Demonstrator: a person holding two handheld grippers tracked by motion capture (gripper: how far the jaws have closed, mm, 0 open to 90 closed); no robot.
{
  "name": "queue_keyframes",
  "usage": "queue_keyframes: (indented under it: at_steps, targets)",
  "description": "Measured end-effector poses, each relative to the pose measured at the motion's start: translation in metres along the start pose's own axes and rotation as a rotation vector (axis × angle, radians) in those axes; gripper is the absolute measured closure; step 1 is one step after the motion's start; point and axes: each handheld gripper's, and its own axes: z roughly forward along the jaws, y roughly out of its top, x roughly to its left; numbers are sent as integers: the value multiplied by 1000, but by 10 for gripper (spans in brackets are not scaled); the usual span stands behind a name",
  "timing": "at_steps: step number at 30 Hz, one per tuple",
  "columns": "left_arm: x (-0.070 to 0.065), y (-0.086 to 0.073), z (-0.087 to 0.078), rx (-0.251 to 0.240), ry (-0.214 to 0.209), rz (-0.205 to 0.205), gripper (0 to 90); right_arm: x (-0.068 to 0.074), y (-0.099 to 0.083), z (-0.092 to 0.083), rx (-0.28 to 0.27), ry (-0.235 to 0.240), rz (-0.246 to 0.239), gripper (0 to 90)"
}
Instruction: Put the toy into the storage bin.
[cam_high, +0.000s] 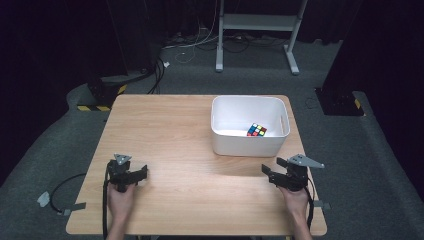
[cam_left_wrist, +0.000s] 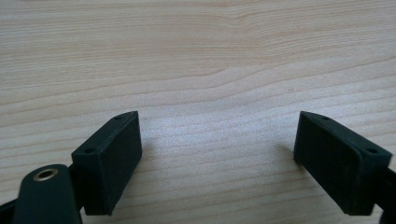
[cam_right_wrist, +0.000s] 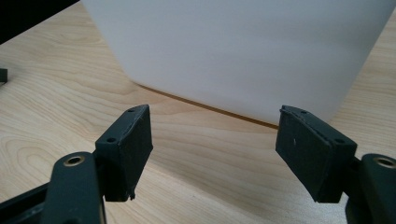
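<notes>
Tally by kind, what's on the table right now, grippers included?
White bin: 1
Puzzle cube, inside the bin: 1
Grippers, left gripper and right gripper, both resting on the table with jaws apart and nothing between them: 2
Total: 4

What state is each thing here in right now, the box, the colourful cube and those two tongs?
White box: upright on the table, open-topped.
Puzzle cube: lying inside the box, colours scrambled.
Left tongs: jaws apart, nothing between them, over bare wood.
Right tongs: jaws apart, nothing between them, pointing at the box's wall.
</notes>
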Motion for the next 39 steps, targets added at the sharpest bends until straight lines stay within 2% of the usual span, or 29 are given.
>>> queue_keyframes:
  at_steps: [13,19,39]
  targets:
    - [0,0,0,0,0,0,154,-6,-1,12,34,-23,7,267]
    - [0,0,0,0,0,0,154,-8,-2,17,46,-18,16,267]
    - [0,0,0,0,0,0,154,-14,-6,31,121,-60,15,265]
